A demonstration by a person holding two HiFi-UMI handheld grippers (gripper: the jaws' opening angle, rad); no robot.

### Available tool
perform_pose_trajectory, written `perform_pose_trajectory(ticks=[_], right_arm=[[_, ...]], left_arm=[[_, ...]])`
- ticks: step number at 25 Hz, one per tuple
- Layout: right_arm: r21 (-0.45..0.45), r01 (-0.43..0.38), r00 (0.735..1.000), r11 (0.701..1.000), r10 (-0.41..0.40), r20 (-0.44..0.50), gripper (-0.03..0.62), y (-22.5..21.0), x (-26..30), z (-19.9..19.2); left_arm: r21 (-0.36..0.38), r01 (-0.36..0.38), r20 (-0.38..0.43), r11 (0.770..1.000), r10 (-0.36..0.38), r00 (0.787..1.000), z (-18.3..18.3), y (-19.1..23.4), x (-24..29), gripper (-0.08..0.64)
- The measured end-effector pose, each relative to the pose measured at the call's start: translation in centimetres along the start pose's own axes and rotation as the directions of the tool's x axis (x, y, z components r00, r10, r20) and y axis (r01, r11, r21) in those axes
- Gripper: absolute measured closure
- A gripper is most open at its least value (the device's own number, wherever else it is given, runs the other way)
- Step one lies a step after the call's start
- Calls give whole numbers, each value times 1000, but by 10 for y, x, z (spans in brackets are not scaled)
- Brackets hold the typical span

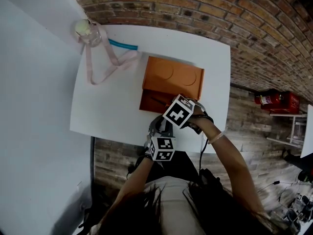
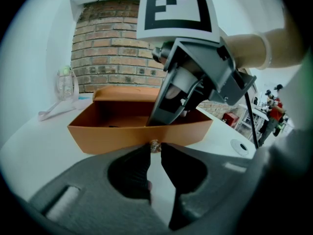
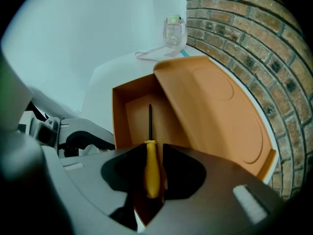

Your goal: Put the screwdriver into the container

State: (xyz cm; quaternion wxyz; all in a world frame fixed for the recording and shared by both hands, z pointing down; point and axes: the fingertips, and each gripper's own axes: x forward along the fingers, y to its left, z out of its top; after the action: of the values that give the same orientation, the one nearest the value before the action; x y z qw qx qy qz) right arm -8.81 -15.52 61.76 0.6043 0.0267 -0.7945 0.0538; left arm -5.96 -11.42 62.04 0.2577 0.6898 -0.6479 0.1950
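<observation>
My left gripper (image 2: 155, 148) and right gripper (image 3: 153, 148) are built alike. Each is a matte grey moulded shell with two black wedge-shaped jaws set in scooped hollows, and a small white inset (image 3: 249, 199) sits in the shell behind the jaws and off to one side. Above each shell rides a white marker cube (image 1: 162, 148) printed with black squares. Under the right gripper's cube, angular grey plates (image 2: 215, 77) are bolted round a pale round part. A thin black cable (image 1: 201, 153) trails back from that gripper, and a pale band (image 1: 216, 137) circles the wrist behind it. I wear a light top (image 1: 168, 195), and long dark hair (image 1: 142, 204) hangs over it.
</observation>
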Motion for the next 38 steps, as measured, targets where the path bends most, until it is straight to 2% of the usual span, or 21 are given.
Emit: perform_pose_trajectory(ticks=[7,21,29,38], right_arm=[[21,6,1000,1000,-6,18,462,0,-9,-2],[118,69,987,991,-85,134,476,4,-37,-14],[211,108,964,972,-154,217,491,-2,-60,-18],[299,178,921,937,-266,284,523,-9,-87,-25]], left_arm=[[-8,13,-3,1000,-13,1000,0,1,0,494],[-12,35,-13,999,-35,999,-1,1,0,494],[-11,47,-20,999,-48,999,-1,1,1,494],[-4,53,-26,999,-53,998,-1,2,0,494]])
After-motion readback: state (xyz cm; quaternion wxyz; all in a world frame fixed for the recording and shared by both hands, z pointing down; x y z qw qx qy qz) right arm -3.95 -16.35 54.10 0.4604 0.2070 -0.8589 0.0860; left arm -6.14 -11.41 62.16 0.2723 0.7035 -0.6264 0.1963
